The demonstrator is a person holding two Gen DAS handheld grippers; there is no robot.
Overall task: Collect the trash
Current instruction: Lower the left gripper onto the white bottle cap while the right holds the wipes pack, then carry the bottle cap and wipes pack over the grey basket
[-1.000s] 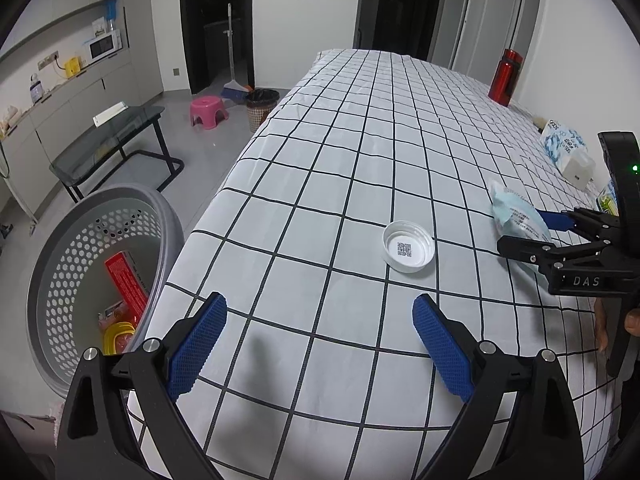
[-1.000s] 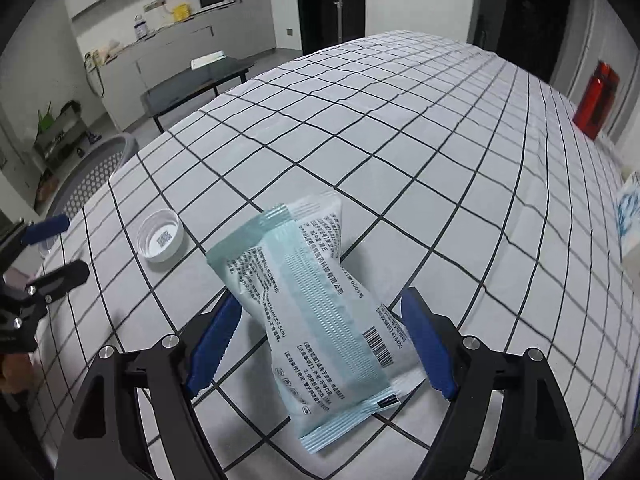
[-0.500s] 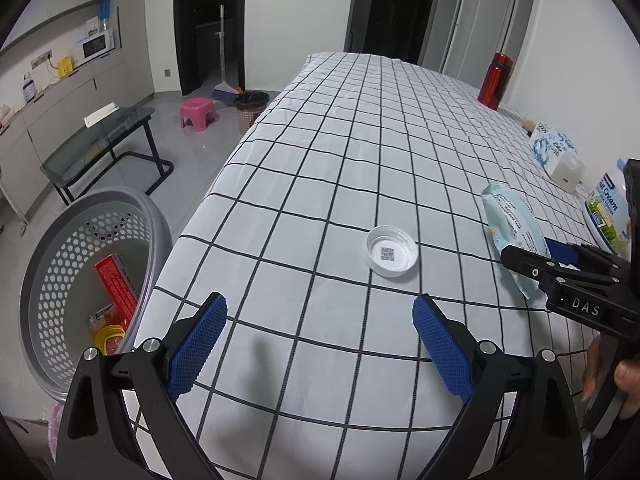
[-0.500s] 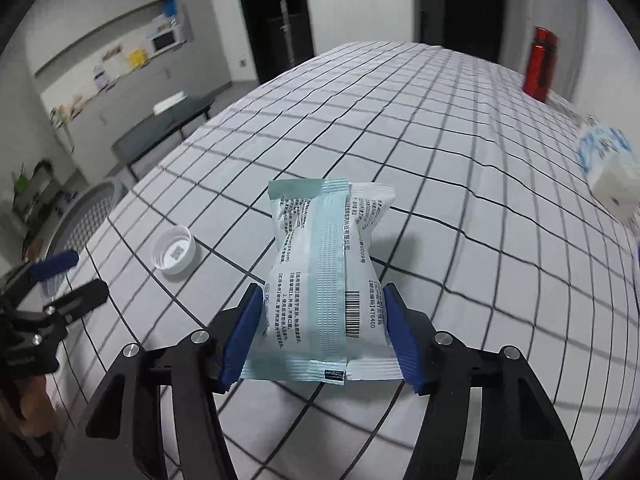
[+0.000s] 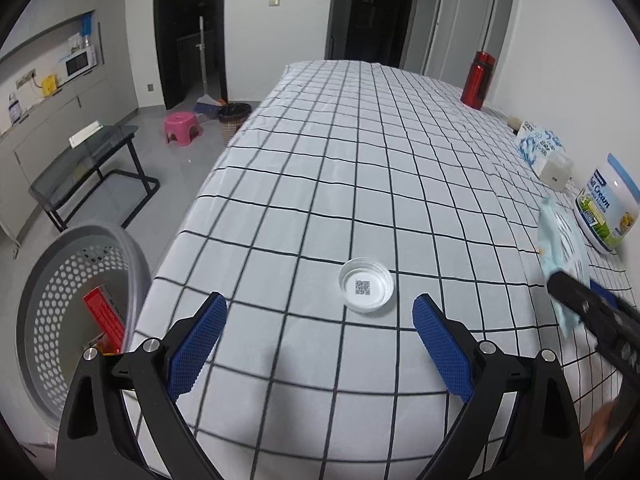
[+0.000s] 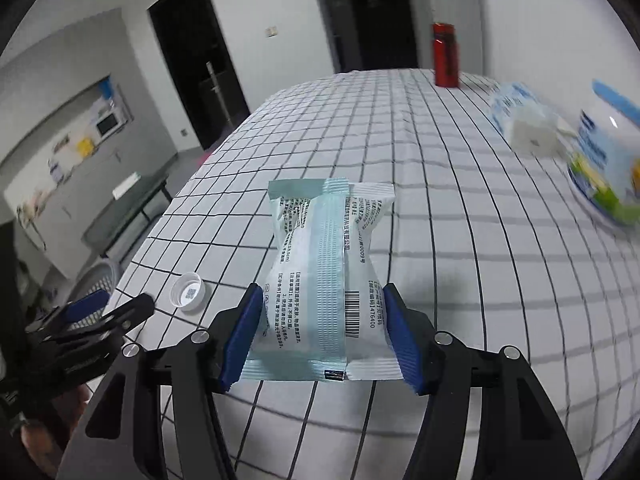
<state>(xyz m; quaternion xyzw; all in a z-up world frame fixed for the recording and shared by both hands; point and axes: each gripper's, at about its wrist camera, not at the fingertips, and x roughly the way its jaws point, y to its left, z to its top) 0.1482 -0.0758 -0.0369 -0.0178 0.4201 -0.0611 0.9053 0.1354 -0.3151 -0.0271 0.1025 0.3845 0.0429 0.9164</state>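
My right gripper (image 6: 324,334) is shut on a pale green and white wipes packet (image 6: 326,276), held up above the checked tablecloth (image 6: 460,248). Both blue pads press the packet's sides. In the left wrist view the same packet (image 5: 562,248) shows at the right edge, in the right gripper (image 5: 592,300). A white plastic lid (image 5: 366,285) with a QR code lies on the cloth just ahead of my left gripper (image 5: 318,344). That gripper stands open with nothing between its fingers. The lid (image 6: 188,291) also shows in the right wrist view.
A grey perforated basket (image 5: 68,280) with red and yellow trash stands on the floor left of the table. A milk powder tub (image 5: 608,208), a tissue pack (image 5: 540,148) and a red bottle (image 5: 478,80) line the table's right side. A glass side table (image 5: 80,164) stands further left.
The right gripper closed on the packet, lifted it off the cloth and rolled upright. The left gripper stayed open and nearly still by the lid.
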